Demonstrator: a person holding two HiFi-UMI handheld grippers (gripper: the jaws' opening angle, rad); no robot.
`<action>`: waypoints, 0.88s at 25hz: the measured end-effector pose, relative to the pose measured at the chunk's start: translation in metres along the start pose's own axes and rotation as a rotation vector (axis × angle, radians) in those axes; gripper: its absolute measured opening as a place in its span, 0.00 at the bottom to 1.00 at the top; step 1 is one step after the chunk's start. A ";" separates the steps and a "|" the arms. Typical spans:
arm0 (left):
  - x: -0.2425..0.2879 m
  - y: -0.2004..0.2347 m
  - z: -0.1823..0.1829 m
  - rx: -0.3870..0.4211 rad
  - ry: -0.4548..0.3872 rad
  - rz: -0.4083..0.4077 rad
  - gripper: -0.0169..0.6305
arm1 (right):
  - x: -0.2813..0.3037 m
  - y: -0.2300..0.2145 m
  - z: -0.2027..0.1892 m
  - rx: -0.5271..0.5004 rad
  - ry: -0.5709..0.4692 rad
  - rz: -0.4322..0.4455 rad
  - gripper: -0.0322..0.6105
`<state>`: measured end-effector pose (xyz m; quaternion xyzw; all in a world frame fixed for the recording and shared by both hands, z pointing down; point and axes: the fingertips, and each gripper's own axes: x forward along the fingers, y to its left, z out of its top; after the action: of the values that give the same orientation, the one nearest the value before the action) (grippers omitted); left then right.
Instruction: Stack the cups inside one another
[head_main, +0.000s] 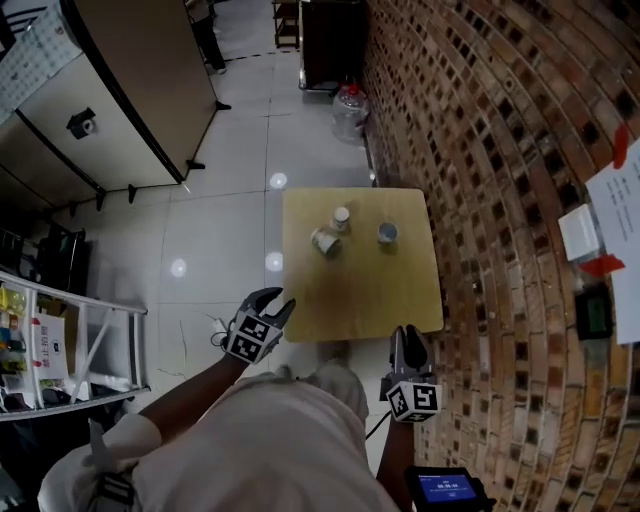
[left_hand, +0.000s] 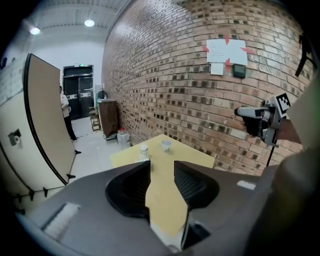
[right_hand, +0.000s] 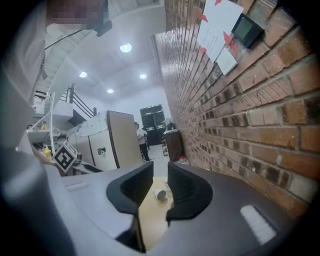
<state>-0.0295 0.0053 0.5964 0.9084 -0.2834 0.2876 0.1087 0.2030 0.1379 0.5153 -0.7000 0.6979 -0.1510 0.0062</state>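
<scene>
Hovering at the table's (head_main: 400, 300) six o'clock edge, the left gripper (head_main: 275, 300) is showing spread jaws, the right gripper (head_main: 410, 340) narrowly parted ones, both empty; three cups (head_main: 387, 233) are resting toward twelve.

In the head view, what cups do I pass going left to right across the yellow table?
small white cup lying on its side → small white cup standing next to it → pale cup with a bluish inside, standing apart
</scene>
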 end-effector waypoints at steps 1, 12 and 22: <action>0.004 0.001 0.009 0.002 -0.001 0.018 0.28 | 0.010 -0.005 0.009 -0.015 0.001 0.023 0.18; 0.056 0.015 0.034 -0.014 0.048 0.164 0.29 | 0.122 -0.040 0.050 -0.178 0.033 0.270 0.18; 0.126 0.013 0.000 -0.116 0.183 0.222 0.31 | 0.169 -0.062 0.029 -0.127 0.086 0.345 0.18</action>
<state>0.0476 -0.0620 0.6707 0.8335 -0.3872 0.3628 0.1539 0.2668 -0.0315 0.5357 -0.5620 0.8153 -0.1329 -0.0421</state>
